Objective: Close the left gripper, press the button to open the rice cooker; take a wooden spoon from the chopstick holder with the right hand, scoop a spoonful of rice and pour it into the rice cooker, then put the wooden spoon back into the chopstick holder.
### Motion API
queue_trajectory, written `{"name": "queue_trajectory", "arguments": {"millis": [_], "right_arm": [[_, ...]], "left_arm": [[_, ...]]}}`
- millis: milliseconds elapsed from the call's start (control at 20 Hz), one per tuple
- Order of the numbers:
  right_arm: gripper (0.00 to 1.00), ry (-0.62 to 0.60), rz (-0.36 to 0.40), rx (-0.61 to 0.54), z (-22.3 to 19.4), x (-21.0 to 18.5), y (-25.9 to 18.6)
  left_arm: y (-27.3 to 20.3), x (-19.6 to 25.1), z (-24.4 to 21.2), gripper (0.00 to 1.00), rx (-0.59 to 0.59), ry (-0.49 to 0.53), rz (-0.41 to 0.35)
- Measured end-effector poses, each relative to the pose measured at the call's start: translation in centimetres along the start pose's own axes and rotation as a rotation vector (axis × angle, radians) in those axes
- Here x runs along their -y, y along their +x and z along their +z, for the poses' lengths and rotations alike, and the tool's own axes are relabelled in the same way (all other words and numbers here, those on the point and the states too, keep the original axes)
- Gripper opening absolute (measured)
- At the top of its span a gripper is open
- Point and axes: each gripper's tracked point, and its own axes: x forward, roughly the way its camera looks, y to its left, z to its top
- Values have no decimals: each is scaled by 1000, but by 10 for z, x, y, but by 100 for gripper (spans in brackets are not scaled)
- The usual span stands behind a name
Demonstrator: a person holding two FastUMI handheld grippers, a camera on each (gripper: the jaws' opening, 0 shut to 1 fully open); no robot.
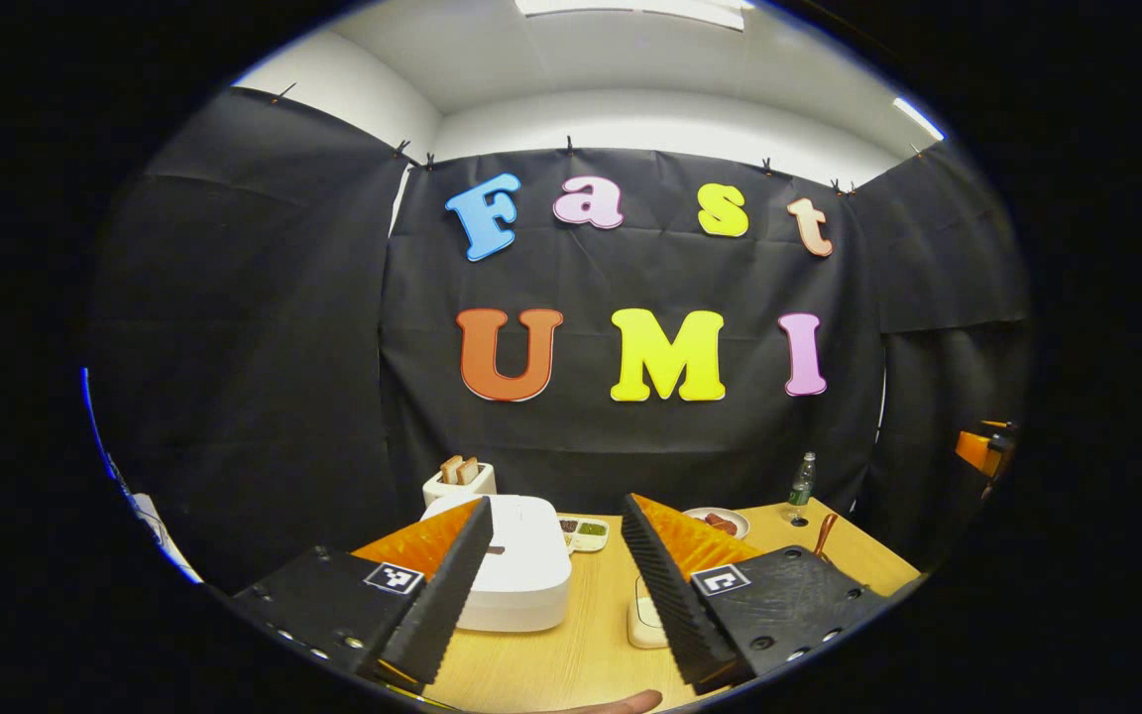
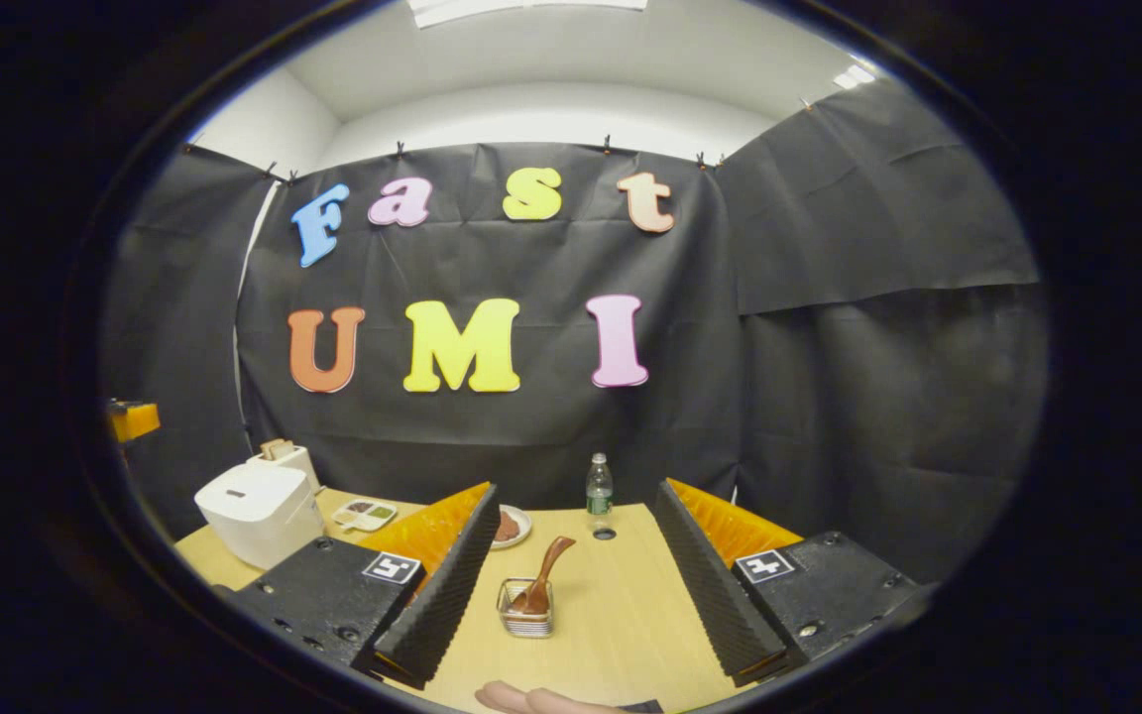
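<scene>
Two grippers on hand, both spread wide and holding nothing: the left gripper (image 1: 556, 585) hangs above the table (image 1: 551, 659) facing the white rice cooker (image 1: 521, 560), whose lid is down; the right gripper (image 2: 571, 595) faces the chopstick holder (image 2: 526, 607), a small clear holder standing on the table between its fingers' line of sight, with the wooden spoon (image 2: 543, 575) leaning out of it, handle tilted up and to the right. Also listed: a toaster (image 1: 459, 481) with bread slices behind the cooker, a divided dish (image 1: 586, 534) just beside the cooker, a plate (image 1: 720, 521) of reddish food, a water bottle (image 2: 599, 493) at the far edge, and a small pale item on the table, half hidden behind the left gripper's finger. Judged step: nothing begun; lid release comes first. Risks noted: pressing with the fingers apart could straddle or miss the button, which cannot be made out from here, so the jaws should shut first; a hard or off-centre push may slide the cooker toward the divided dish. The holder looks light, so a skewed pull on the leaning spoon could tip or drag it. The rice supply is not identifiable with certainty, perhaps that hidden pale item, so the scoop may go to the wrong container.
</scene>
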Motion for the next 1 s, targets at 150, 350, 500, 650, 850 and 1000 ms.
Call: {"name": "queue_trajectory", "arguments": {"millis": [150, 350, 500, 650, 850, 1000], "right_arm": [[100, -5, -13, 5, -10, 4, 11], [100, -5, 1, 8, -16, -1, 23], [96, -8, 4, 14, -24, -5, 33], [96, -10, 6, 7, -33, -5, 45], [100, -5, 15, -19, -51, -10, 62], [100, -3, 12, -48, -66, -8, 77]], "left_arm": [[5, 1, 1, 61, 30, 43, -6], [16, -5, 2, 42, 75, 33, 20], [38, -14, -16, 5, 38, 27, 28], [60, -37, -35, 0, -34, 42, 79], [95, -54, -67, 0, -143, 59, 100], [116, -69, -98, 10, -250, 36, 122]]}}
